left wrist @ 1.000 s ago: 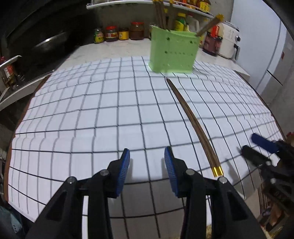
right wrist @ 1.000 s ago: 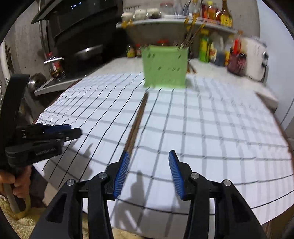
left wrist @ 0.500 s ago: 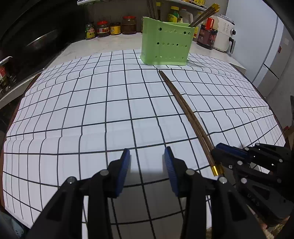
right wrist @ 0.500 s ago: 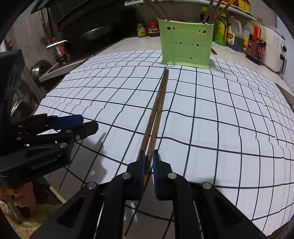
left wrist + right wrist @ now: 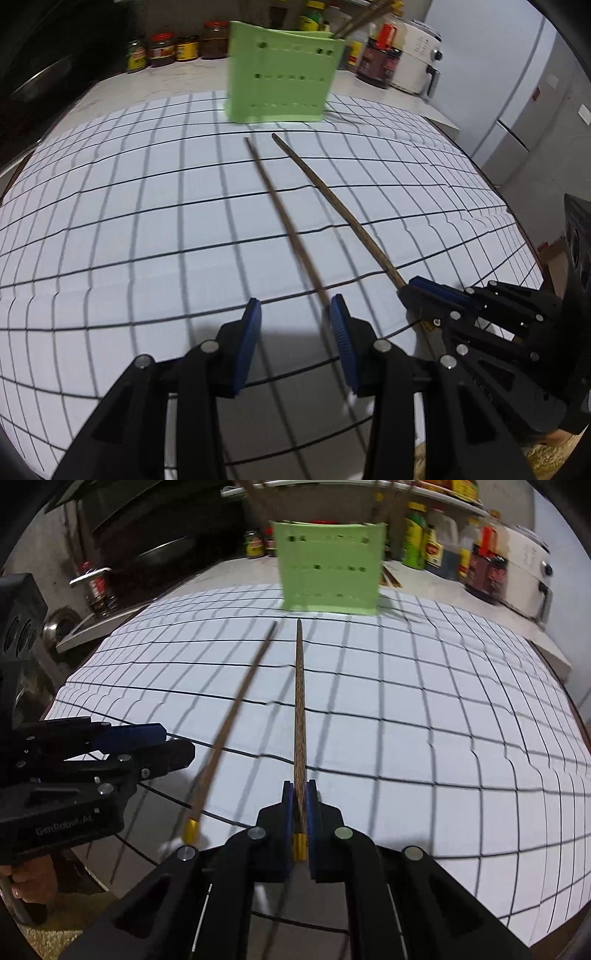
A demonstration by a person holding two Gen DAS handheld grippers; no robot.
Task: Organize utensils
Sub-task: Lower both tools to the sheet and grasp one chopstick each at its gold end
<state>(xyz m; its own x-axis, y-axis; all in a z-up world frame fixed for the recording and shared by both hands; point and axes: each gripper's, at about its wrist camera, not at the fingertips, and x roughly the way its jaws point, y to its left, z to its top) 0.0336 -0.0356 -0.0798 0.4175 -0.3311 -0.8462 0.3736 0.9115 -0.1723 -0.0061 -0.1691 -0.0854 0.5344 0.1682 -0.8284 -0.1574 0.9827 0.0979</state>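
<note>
My right gripper (image 5: 300,801) is shut on one brown chopstick (image 5: 299,709) near its gold-capped end and holds it pointing at the green utensil holder (image 5: 328,572). The second chopstick (image 5: 229,720) lies blurred to its left, its gold end over the table's front edge. In the left wrist view the held chopstick (image 5: 332,206) runs to the right gripper (image 5: 424,291), and the loose chopstick (image 5: 284,221) passes between the fingers of my open left gripper (image 5: 295,332). The holder (image 5: 280,74) stands at the far edge with several chopsticks inside.
A white cloth with a black grid (image 5: 129,221) covers the table. Jars and bottles (image 5: 166,51) line the counter behind the holder. A white appliance (image 5: 417,70) stands at the back right. A sink and tap (image 5: 88,587) are at the left.
The right gripper has lifted one chopstick of the pair, so the two have split apart. The loose one has swung left and now lies between my left gripper's fingers.
</note>
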